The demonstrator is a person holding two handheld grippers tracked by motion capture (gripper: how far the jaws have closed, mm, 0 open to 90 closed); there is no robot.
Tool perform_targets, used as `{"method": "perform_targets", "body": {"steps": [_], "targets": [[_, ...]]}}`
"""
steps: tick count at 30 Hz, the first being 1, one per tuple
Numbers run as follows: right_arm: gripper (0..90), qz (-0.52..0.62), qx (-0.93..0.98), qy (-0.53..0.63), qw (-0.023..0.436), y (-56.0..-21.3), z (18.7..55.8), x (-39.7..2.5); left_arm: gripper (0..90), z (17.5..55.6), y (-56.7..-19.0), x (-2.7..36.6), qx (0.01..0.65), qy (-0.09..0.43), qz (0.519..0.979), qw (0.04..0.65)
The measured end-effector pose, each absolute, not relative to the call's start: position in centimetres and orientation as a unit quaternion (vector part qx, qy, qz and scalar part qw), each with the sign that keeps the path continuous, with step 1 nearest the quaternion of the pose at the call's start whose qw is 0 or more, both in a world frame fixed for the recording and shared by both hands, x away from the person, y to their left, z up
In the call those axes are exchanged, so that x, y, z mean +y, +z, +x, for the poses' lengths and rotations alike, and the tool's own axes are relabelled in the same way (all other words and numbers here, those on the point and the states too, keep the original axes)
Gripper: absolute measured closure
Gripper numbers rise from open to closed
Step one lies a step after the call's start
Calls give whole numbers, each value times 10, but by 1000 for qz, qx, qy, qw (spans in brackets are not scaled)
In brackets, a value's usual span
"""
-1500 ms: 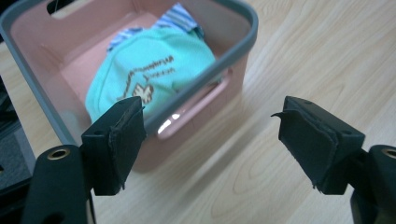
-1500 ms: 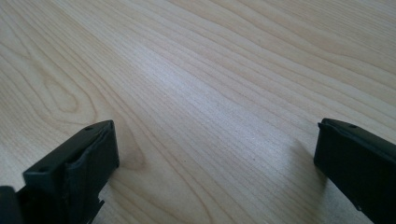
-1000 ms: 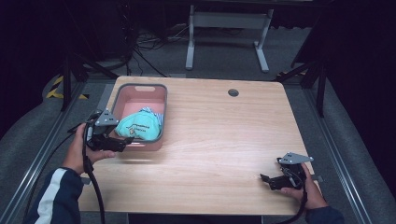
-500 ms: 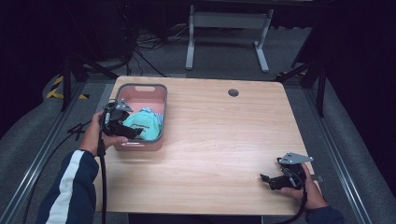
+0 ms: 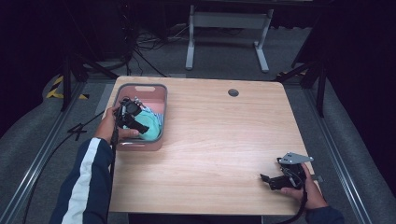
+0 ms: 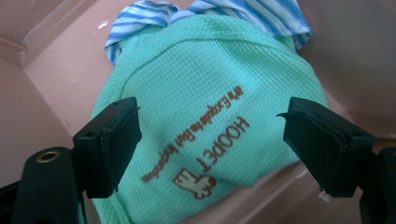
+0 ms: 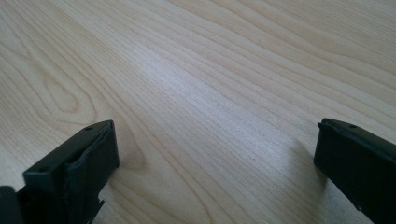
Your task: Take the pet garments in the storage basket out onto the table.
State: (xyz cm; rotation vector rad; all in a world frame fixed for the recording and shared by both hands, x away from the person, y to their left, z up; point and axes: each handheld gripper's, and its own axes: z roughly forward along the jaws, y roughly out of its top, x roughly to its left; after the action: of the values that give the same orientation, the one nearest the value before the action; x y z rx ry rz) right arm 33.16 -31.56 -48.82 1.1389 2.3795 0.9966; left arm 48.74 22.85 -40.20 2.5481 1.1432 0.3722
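The green cloth (image 6: 205, 116) lies lengthwise along the pink bin (image 5: 159, 93); the left gripper (image 6: 210, 140) hangs over it, jaws spread wide, empty.

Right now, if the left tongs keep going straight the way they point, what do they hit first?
Most likely the green knit cloth printed HOOPET, lying in the pink bin. The left tongs stand open with the cloth centred between the jaws; a striped blue cloth lies beyond it. The gap left is hard to judge.

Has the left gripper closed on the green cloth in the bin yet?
No: in the left gripper view the left gripper has its jaws wide apart, either side of the green cloth in the pink bin.
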Motion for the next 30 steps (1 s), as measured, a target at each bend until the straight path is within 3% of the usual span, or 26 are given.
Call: {"method": "perform_targets", "body": {"steps": [20, 30], "targets": [[1, 399, 833, 349, 160, -488, 332, -316, 177, 520, -435, 217, 426, 102, 895, 86], [1, 399, 833, 349, 160, -488, 332, -316, 79, 527, -442, 225, 484, 59, 868, 94]]}}
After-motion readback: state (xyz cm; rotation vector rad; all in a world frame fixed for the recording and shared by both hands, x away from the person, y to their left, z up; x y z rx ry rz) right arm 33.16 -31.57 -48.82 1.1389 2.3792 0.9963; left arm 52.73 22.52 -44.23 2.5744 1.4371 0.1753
